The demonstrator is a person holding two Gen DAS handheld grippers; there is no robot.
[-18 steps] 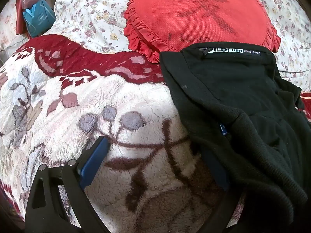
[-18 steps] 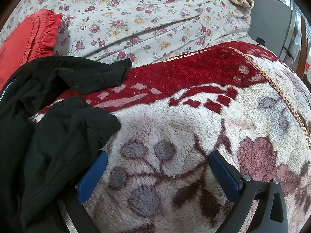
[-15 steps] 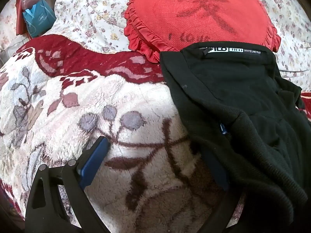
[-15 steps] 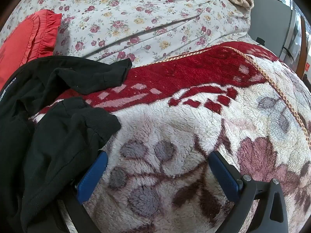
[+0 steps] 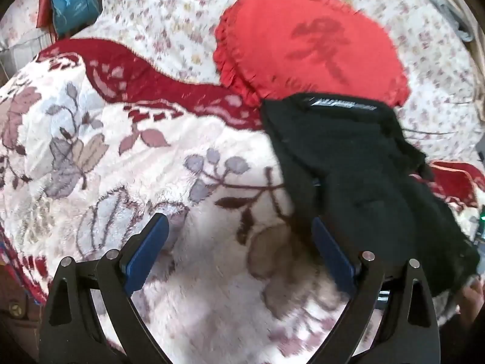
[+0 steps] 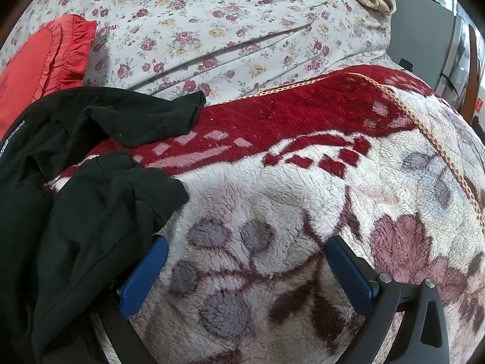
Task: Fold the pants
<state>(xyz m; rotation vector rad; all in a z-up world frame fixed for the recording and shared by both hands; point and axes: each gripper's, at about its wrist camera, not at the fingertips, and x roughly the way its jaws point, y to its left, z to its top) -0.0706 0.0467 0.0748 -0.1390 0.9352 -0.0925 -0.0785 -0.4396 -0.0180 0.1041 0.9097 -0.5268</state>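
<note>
The black pants (image 5: 357, 163) lie crumpled on a fuzzy floral blanket (image 5: 151, 157), waistband with a white label at the far end against a red cushion (image 5: 309, 45). My left gripper (image 5: 239, 248) is open and empty above the blanket, left of the pants; the fabric edge sits by its right finger. In the right wrist view the pants (image 6: 78, 200) fill the left side, two leg ends pointing right. My right gripper (image 6: 247, 268) is open and empty; pants fabric drapes over its left finger (image 6: 142, 276).
A flowered sheet (image 6: 242, 30) covers the bed behind the blanket (image 6: 303, 212). A blue packet (image 5: 74, 3) lies at the far left. A hand (image 5: 469, 300) shows at the right edge of the left wrist view. Grey furniture (image 6: 424, 36) stands at the far right.
My left gripper has pulled back and up, left of the pants; its right finger, earlier under the fabric, now shows. The right gripper has not moved.
</note>
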